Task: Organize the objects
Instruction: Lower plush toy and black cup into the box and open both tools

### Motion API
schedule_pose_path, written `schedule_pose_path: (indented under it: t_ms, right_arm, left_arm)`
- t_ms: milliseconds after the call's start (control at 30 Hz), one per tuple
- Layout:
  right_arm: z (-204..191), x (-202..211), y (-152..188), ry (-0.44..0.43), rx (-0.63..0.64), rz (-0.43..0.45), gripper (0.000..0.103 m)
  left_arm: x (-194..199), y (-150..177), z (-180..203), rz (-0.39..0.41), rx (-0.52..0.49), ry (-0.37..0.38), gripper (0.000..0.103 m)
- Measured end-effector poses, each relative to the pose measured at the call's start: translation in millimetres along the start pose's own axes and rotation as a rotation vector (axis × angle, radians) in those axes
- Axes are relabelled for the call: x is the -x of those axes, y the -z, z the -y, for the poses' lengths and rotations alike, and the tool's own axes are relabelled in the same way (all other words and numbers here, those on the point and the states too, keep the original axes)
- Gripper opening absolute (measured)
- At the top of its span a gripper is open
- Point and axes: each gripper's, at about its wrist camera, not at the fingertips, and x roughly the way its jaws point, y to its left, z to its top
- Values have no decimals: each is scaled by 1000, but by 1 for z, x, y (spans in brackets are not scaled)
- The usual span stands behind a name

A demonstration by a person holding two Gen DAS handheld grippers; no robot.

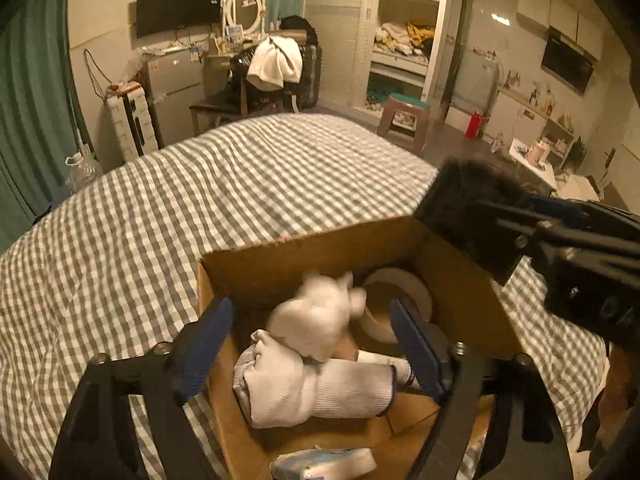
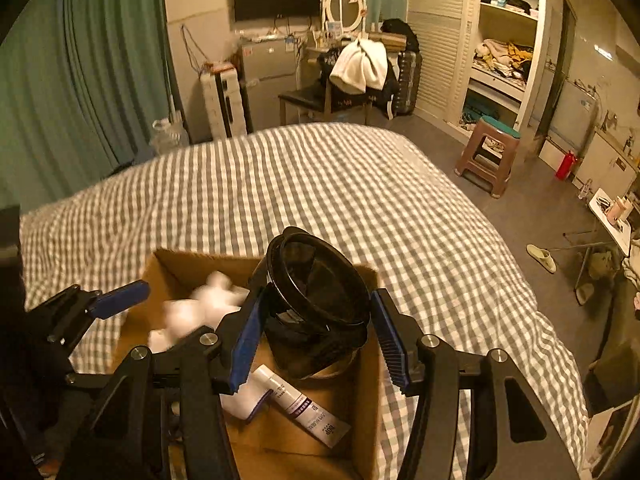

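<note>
Two views, taken in turn.

Left wrist, box: a cardboard box [image 1: 280,264] sits open on a bed with a grey-and-white checked cover [image 1: 200,184].
Left wrist, gripper: the left gripper [image 1: 312,344] hangs over the box with its blue fingers [image 1: 208,344] spread wide, pressing on nothing.
Left wrist, toy: a white plush toy [image 1: 316,316], blurred, lies inside the box between the spread fingers, apart from both pads, on top of a rolled white ribbed cloth [image 1: 312,392].
Left wrist, other contents: a roll of tape [image 1: 404,284] leans by the box's far right wall; a blue-and-white packet [image 1: 324,464] lies at the near end.
Left wrist, neighbour: the right gripper comes in from the right edge carrying a dark container over the box's far right corner.

Right wrist, gripper: the right gripper [image 2: 316,336] has its blue pads on either side of a black lidded cup [image 2: 316,296], closed about halfway around it; the left pad touches the cup, the right pad sits just beside it.
Right wrist, cup: tilted, lid towards the camera, above the right half of the box [image 2: 368,360].
Right wrist, contents: a white tube [image 2: 304,408] with a purple label lies on the box floor; the plush toy [image 2: 200,308] shows blurred to the left.
Right wrist, neighbour: one blue finger of the left gripper [image 2: 120,298] reaches in over the box's left wall.
</note>
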Motion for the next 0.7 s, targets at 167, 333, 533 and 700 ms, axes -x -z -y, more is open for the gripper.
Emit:
schedule_pose_path:
  t_ms: [167, 333, 533, 700]
  right_arm:
    - [8, 42, -10, -10, -17, 66, 74]
    - [8, 85, -15, -16, -9, 119, 77]
    - [-5, 154, -10, -2, 49, 189, 77]
    - [-14, 213, -4, -11, 92, 238, 81]
  left_arm:
    - [31, -6, 4, 36, -3, -21, 94]
    - [70, -3, 3, 60, 24, -86, 99]
    - [129, -3, 0, 91, 50, -137, 101]
    - [185, 4, -3, 125, 94, -158, 102]
